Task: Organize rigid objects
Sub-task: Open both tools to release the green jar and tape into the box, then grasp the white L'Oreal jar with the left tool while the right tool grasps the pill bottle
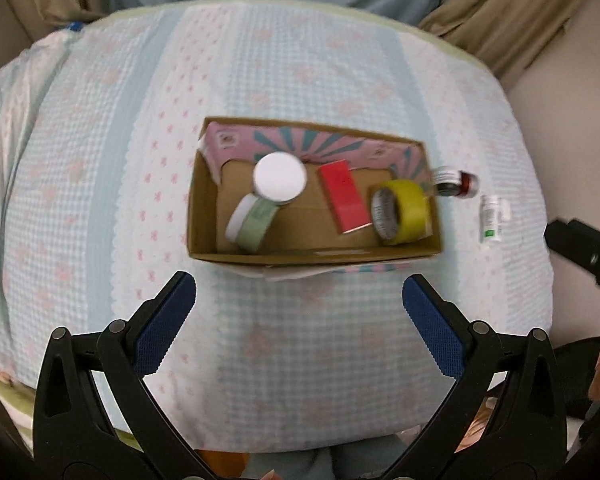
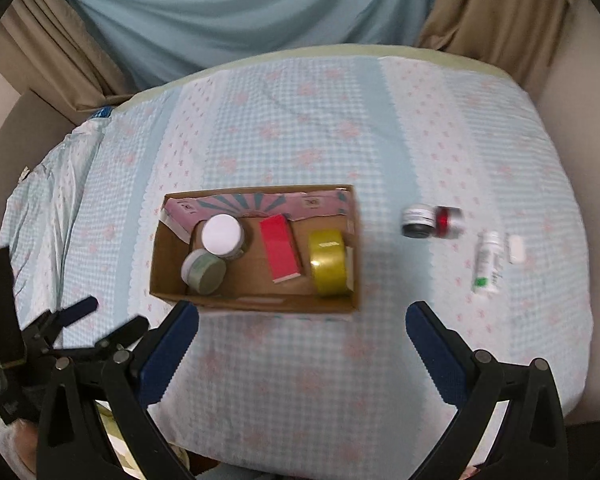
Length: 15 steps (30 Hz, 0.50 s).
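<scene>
Two black tools with blue padded fingers, both spread wide and empty, above a bed covered in a pale blue checked quilt (image 2: 300,120). Left tool (image 1: 299,294) just short of an open brown cardboard box (image 1: 204,216). Inside the box: white-lidded round jar (image 1: 280,178), green-banded round tin (image 1: 252,220), flat red rectangular box (image 1: 344,200), yellow tape roll (image 1: 404,210). Ahead and right of right tool (image 2: 302,322), outside the box: small dark bottle with red cap (image 2: 430,222), white tube (image 2: 487,262).
</scene>
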### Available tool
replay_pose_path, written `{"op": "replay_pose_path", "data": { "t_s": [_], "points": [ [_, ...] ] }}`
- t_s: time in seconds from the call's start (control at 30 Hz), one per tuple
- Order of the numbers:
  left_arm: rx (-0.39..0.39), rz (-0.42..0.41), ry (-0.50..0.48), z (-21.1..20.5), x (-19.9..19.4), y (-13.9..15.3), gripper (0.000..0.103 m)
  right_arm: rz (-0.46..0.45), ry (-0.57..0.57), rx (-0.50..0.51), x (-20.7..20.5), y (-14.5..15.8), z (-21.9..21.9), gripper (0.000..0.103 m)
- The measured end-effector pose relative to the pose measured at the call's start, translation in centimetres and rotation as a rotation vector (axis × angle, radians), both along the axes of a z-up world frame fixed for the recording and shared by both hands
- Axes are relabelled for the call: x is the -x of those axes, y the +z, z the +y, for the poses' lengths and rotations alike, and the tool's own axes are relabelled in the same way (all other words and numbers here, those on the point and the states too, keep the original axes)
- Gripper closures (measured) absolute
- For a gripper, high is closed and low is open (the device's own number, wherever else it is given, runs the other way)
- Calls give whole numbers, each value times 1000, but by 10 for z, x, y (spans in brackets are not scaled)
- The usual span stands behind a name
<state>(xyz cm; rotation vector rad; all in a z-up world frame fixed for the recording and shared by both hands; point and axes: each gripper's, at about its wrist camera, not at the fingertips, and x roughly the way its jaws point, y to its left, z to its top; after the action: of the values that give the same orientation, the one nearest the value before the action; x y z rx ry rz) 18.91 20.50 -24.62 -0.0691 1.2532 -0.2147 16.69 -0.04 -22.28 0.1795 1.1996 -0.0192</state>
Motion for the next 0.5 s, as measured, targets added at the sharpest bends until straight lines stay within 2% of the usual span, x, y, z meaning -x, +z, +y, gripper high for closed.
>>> {"op": "replay_pose_path", "data": {
  "t_s": [0.13, 0.23, 0.4, 0.5],
  "points": [
    [12, -46, -14, -26, 13, 22, 0, -81, -73, 46, 33, 23, -27, 0],
    [24, -70, -22, -49, 22, 33, 0, -104, -141, 50, 53, 32, -57, 0],
    [-3, -125, -48, -103, 34, 48, 0, -117, -197, 34, 77, 31, -110, 0],
    [-14, -156, -30, -137, 42, 54, 0, -112, -196, 29, 86, 25, -142, 0]
  ]
}}
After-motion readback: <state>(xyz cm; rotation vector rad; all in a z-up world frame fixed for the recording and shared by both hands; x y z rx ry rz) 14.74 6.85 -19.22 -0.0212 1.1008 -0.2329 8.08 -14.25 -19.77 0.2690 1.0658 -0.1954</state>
